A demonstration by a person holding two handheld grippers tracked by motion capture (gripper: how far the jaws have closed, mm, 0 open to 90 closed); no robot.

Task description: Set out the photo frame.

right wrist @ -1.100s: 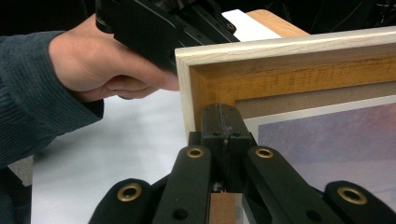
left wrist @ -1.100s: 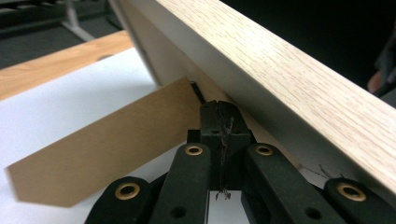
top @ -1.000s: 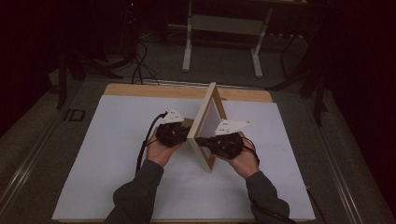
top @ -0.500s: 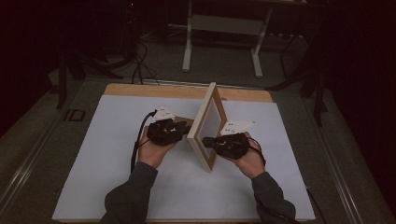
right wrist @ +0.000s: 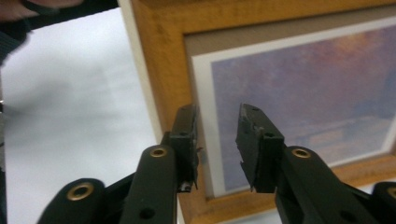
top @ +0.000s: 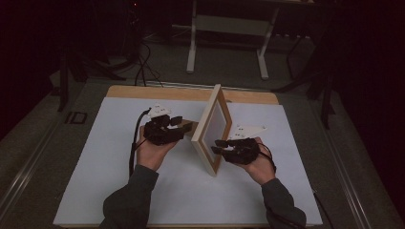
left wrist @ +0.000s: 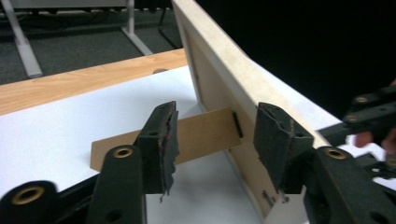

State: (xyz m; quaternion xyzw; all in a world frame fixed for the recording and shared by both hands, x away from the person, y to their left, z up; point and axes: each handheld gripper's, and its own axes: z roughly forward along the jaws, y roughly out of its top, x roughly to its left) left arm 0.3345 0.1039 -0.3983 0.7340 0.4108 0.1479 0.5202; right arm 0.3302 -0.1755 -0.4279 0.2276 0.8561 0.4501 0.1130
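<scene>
A light wooden picture frame [top: 212, 129] stands upright on edge in the middle of the white tabletop [top: 110, 181], propped by a brown cardboard back stand [top: 187, 126]. My left gripper [top: 184, 123] is behind the frame, and its jaws have just been opening. In the left gripper view the left gripper [left wrist: 215, 116] is open, with the back stand [left wrist: 205, 133] lying past the gap, untouched. My right gripper [top: 217, 146] faces the front of the frame, and its jaws have also just been opening. Its pads [right wrist: 254, 135] hold nothing, just short of the framed picture [right wrist: 303, 88].
A wooden strip [top: 157, 93] runs along the table's far edge. Beyond it on the dark floor are white desk legs [top: 193, 43] and cables [top: 143, 57]. The right gripper [left wrist: 373, 112] shows at the right edge of the left gripper view.
Both grippers went from shut at the frame to open. The left hand drew back to the left and a little upward. The frame stays standing by itself.
</scene>
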